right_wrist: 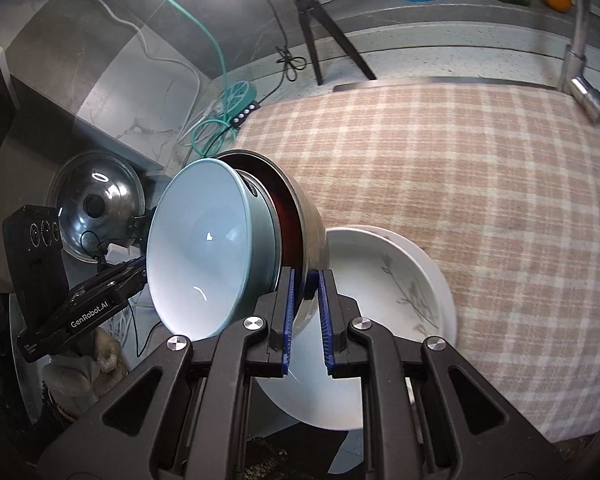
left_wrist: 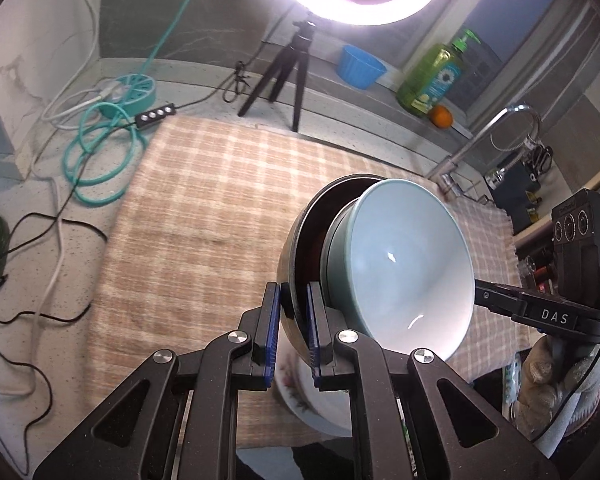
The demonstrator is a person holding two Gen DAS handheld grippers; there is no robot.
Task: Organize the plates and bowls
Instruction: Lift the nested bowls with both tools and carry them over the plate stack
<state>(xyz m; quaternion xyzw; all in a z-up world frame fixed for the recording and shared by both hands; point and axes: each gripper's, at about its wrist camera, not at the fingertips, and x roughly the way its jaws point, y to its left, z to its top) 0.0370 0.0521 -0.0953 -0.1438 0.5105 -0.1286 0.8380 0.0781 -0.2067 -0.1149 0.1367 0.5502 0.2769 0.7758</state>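
Left gripper (left_wrist: 294, 322): pinching the near rim of the steel bowl (left_wrist: 290, 248).
Right gripper (right_wrist: 305, 320): pinching the opposite rim of the same bowl.
Stack: blue bowl (left_wrist: 404, 268) nests in the steel one, tilted, in the air between both grippers.
Done: two bowls nested.
Left: set the stack down; white floral plates (right_wrist: 400, 280) lie below the grippers on the checked cloth (right_wrist: 460, 180).

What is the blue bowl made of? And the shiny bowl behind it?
The blue bowl looks like glazed ceramic: smooth, glossy, with sharp glints of the lamp. The shiny bowl behind it looks like steel: grey, mirror-like outside, with a thin rim. Its inside is dark, so that lining is hard to tell.
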